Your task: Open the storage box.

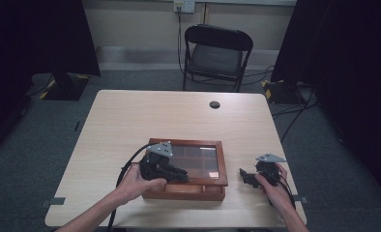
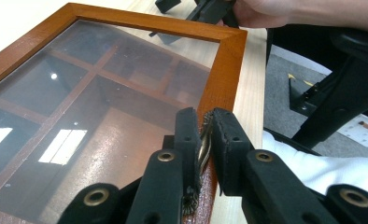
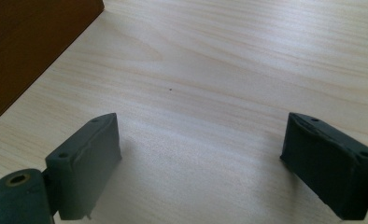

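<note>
The left gripper [image 2: 205, 140] pinches the small metal handle [image 2: 203, 142] on the near edge of the glass lid [image 1: 194, 162] of the wooden box [image 1: 186, 192] mid-table, while the right gripper [image 1: 246, 177], jaws wide and empty, rests just right of it.

High view dim, dark corners, soft detail. Ceiling lights glare as white patches on glass lid [image 2: 79, 112], lower left of left gripper view. Right gripper view bright; jaws at bottom edge blurred, soft shadows on table [image 3: 229, 70].
</note>
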The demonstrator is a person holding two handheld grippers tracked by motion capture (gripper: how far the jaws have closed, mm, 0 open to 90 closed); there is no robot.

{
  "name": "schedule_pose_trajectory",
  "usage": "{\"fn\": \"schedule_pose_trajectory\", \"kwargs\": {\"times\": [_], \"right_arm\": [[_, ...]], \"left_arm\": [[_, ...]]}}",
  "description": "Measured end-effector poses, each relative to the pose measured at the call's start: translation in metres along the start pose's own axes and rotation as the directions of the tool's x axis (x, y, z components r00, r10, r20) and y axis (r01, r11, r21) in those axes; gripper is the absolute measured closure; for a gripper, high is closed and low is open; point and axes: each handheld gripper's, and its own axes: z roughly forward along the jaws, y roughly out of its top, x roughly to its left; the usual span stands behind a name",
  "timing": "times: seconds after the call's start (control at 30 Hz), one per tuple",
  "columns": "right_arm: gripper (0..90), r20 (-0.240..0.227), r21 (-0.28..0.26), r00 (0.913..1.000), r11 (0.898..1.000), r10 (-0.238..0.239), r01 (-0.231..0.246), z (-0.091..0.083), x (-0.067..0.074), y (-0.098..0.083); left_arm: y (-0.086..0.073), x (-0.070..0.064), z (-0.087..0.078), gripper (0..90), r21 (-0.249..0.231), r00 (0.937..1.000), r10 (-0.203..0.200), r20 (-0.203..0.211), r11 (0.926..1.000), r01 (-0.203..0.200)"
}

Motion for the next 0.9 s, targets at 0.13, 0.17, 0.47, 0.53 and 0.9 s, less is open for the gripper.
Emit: {"fn": "schedule_pose_trajectory", "kwargs": {"times": [0.13, 0.17, 0.47, 0.53, 0.9], "right_arm": [[10.5, 0.002, 0.001, 1.0000, 1.000, 0.001, -0.001, 0.000, 0.000, 0.000], [10.5, 0.000, 0.000, 1.0000, 1.000, 0.000, 0.000, 0.000, 0.000, 0.000], [10.1, 0.000, 0.001, 1.0000, 1.000, 0.003, -0.003, 0.000, 0.000, 0.000], [9.9, 0.000, 0.001, 1.0000, 1.000, 0.000, 0.000, 0.001, 0.000, 0.001], [9.3, -0.003, 0.002, 1.0000, 1.000, -0.004, 0.004, 0.001, 0.000, 0.001]], "left_arm": [[0.005, 0.001, -0.004, 81.0, 0.004, 1.0000, -0.001, 0.003, 1.0000, 0.001], [0.006, 0.001, -0.004, 80.9, 0.001, 1.0000, 0.000, 0.002, 1.0000, 0.000], [0.021, 0.003, -0.009, 81.0, 0.025, 1.0000, -0.006, -0.002, 0.9997, 0.006], [0.025, 0.003, -0.011, 81.1, 0.019, 0.9999, -0.011, -0.010, 0.9997, 0.011], [0.043, 0.009, -0.024, 81.0, -0.011, 0.9995, -0.024, -0.021, 0.9997, 0.024]]}}
